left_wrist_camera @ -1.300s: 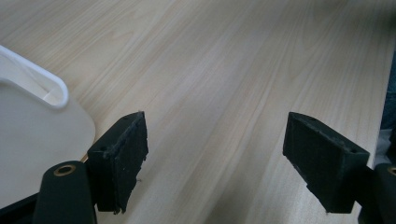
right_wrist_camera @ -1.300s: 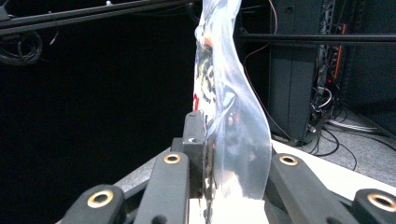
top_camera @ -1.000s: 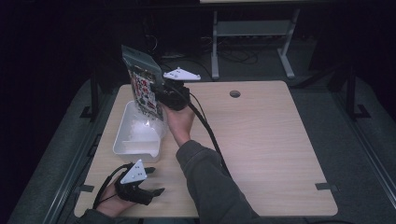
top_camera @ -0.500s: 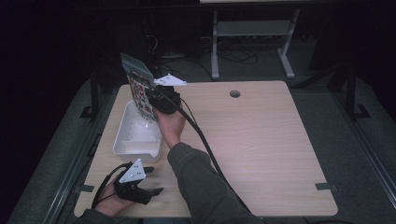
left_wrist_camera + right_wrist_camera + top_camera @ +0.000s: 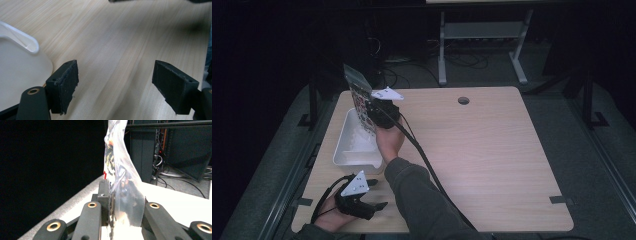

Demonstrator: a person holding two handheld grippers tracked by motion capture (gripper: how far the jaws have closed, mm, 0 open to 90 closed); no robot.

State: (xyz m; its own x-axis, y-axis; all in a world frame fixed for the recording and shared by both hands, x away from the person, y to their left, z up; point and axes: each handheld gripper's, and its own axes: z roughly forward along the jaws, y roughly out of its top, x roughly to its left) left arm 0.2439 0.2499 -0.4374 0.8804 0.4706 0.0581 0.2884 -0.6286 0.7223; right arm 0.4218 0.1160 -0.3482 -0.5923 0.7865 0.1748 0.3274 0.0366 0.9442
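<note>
Wooden surface [image 5: 492, 160] under a dark room; nearest the person, left tool [image 5: 379, 205] rests low at the front left corner, jaws wide apart on nothing, just beside the near rim of a white tray [image 5: 343, 150]; farther back, right tool [image 5: 368, 112] is raised over the tray's far end, jaws clamped on a clear printed bag [image 5: 120, 187]; bag stands upright above the tray, not touching it.
</note>
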